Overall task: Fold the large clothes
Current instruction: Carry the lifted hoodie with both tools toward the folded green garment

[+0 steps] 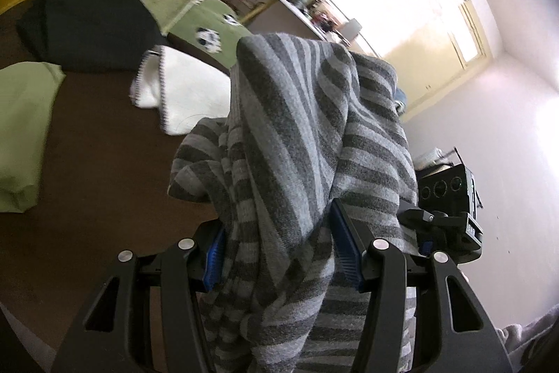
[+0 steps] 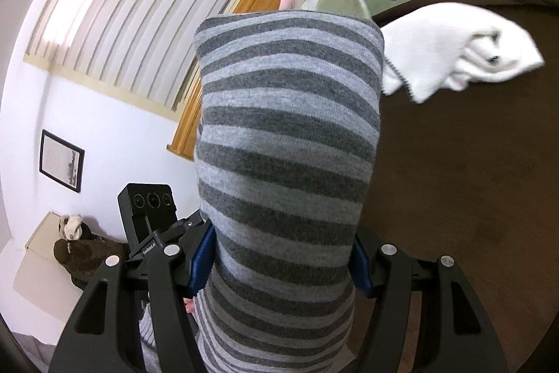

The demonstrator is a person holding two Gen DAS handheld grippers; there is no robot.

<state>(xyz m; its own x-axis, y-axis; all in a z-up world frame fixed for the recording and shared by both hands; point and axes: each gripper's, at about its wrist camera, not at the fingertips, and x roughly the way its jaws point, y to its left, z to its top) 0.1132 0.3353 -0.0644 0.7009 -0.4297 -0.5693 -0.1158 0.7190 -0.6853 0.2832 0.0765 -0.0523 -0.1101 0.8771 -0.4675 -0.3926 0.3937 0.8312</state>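
1. Striped grey sweater (image 1: 297, 135) is bunched up between both my grippers, lifted above the brown bed cover (image 1: 87, 163).
2. My left gripper (image 1: 279, 254) is clamped on a thick gather of the knit; the blue pads (image 1: 344, 247) press into the fabric on either side, and the cloth rises in a peak ahead of the fingers and drapes down below them.
3. My right gripper (image 2: 281, 257) is likewise clamped on the same sweater, which stands up in front of the camera as a broad striped column.
4. In the left wrist view the right gripper's camera block (image 1: 450, 187) shows just beside the hanging fabric, so the two tools are near each other.
5. On the bed behind lie a white garment with dark edging (image 1: 181, 93), a black garment (image 1: 91, 23), a pale green folded item (image 1: 24, 135) and a green blanket with a panda print (image 1: 209, 34).
6. A window with vertical blinds (image 2: 132, 6) fills the wall to one side.
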